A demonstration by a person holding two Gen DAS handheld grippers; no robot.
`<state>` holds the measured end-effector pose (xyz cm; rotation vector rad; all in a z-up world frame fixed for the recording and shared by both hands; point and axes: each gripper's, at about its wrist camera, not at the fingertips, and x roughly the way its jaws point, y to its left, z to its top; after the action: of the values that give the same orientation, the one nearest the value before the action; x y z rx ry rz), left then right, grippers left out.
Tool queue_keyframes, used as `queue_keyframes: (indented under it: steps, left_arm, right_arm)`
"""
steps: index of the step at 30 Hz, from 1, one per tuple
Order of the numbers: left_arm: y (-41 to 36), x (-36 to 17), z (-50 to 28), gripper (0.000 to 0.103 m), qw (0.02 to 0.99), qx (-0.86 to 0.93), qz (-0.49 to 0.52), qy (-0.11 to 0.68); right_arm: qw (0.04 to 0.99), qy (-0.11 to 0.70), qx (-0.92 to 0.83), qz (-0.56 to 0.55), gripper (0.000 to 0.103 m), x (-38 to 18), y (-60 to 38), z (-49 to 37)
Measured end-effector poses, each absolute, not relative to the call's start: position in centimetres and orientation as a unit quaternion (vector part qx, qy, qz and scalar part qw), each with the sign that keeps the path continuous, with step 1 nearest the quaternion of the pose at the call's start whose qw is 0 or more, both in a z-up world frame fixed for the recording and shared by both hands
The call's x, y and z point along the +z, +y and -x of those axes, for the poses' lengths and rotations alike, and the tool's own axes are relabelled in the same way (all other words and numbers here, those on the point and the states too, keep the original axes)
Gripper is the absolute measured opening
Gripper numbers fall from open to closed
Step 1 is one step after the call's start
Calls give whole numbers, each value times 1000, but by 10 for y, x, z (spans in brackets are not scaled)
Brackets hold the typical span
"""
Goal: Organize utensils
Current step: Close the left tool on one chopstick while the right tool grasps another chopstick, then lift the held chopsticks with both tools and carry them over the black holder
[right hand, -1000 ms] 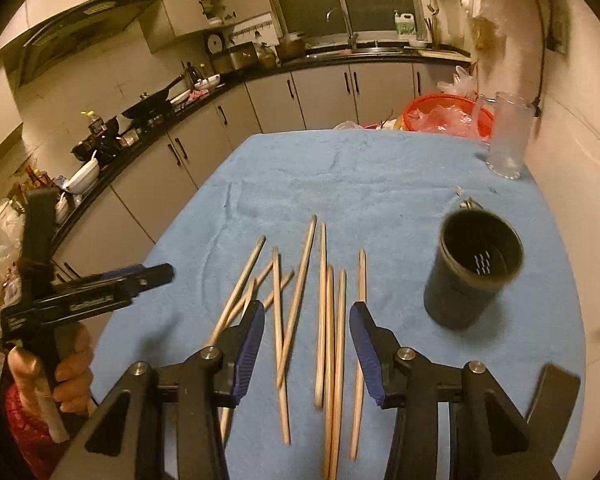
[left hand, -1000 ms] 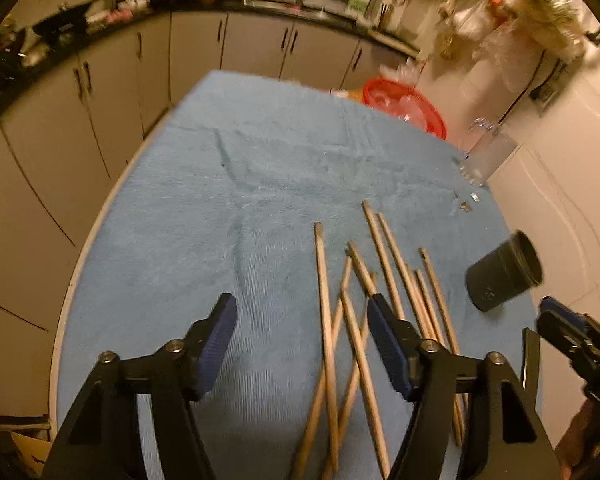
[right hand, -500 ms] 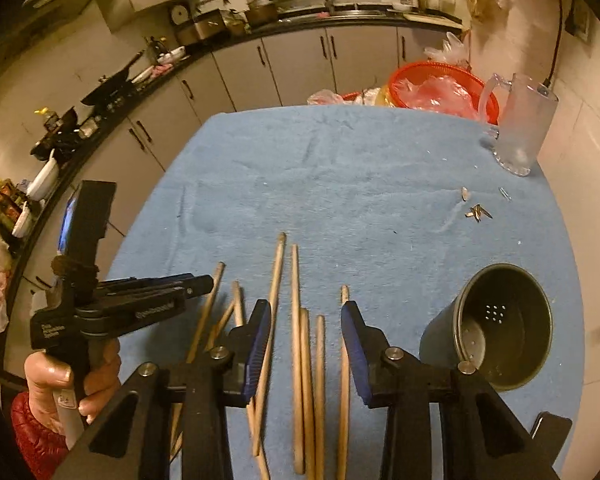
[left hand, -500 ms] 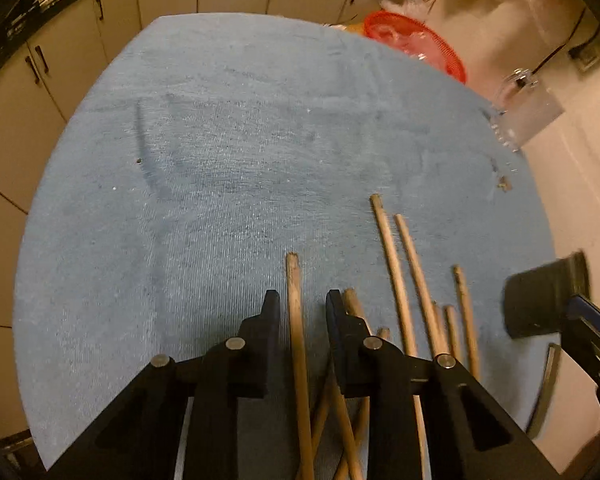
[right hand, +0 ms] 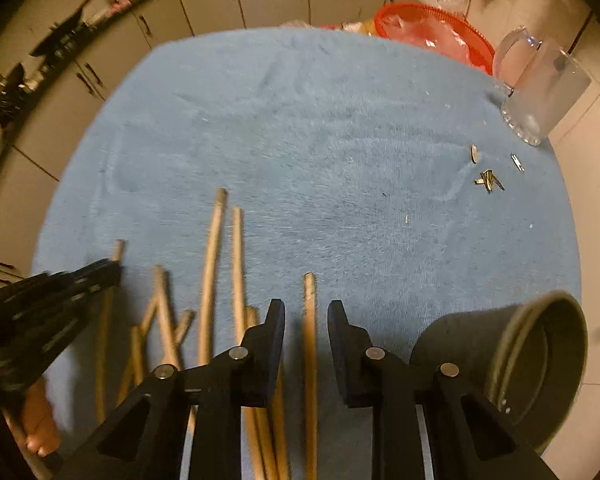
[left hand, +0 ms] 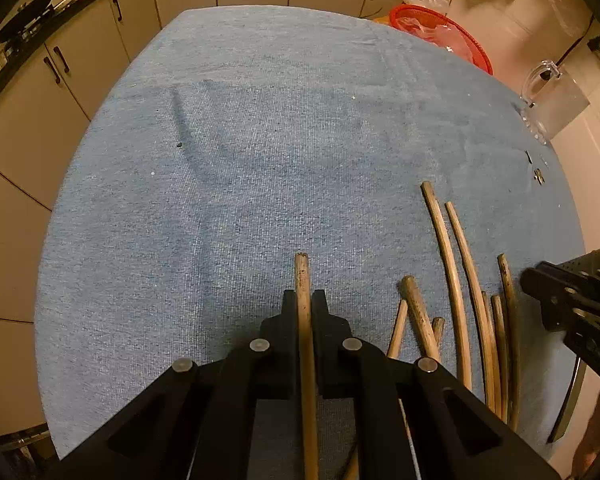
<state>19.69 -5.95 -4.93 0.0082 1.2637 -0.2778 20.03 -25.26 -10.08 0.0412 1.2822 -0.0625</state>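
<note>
Several wooden chopsticks [left hand: 456, 292] lie scattered on the blue cloth [left hand: 260, 140]. My left gripper [left hand: 304, 300] is shut on one chopstick [left hand: 302, 276], whose tip sticks out beyond the fingers. In the right wrist view my right gripper [right hand: 306, 314] is open, low over the cloth, with one chopstick [right hand: 310, 320] lying between its fingers. The dark grey utensil holder [right hand: 512, 360] stands at the right of that gripper, its mouth tilted toward the camera. The left gripper shows at the left edge of the right wrist view [right hand: 60, 292].
A glass mug [right hand: 540, 88] stands at the far right of the cloth, with small metal bits [right hand: 488, 180] near it. A red basket [right hand: 432, 32] sits beyond the far edge. Cabinets run behind. The table's rounded edge falls away on the left.
My left gripper has closed on one chopstick. My right gripper has dropped lower and forward, straddling a chopstick, and stays open. The holder now appears closer on the right.
</note>
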Motion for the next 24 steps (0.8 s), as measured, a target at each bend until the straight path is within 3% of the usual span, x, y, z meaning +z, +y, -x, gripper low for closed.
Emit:
queue_keyframes:
  steps: [9, 12, 15, 17, 24]
  left_arm:
    - [-76, -47, -201, 7, 802, -125, -17, 584]
    - [-77, -45, -200, 7, 806, -123, -17, 578]
    - [-73, -49, -205, 7, 805, -142, 5, 576]
    - [-58, -55, -212, 7, 810, -148, 17, 567]
    - [-34, 0, -176, 7, 845, -169, 40, 506]
  right_arm:
    - [779, 626, -35, 8, 17, -128, -247, -217]
    - [781, 624, -23, 3, 8, -130, -246, -221]
    - [789, 614, -21, -4, 7, -128, -246, -218]
    - [806, 592, -23, -8, 7, -112, -245, -209]
    - [873, 487, -2, -18, 7, -37, -239, -153]
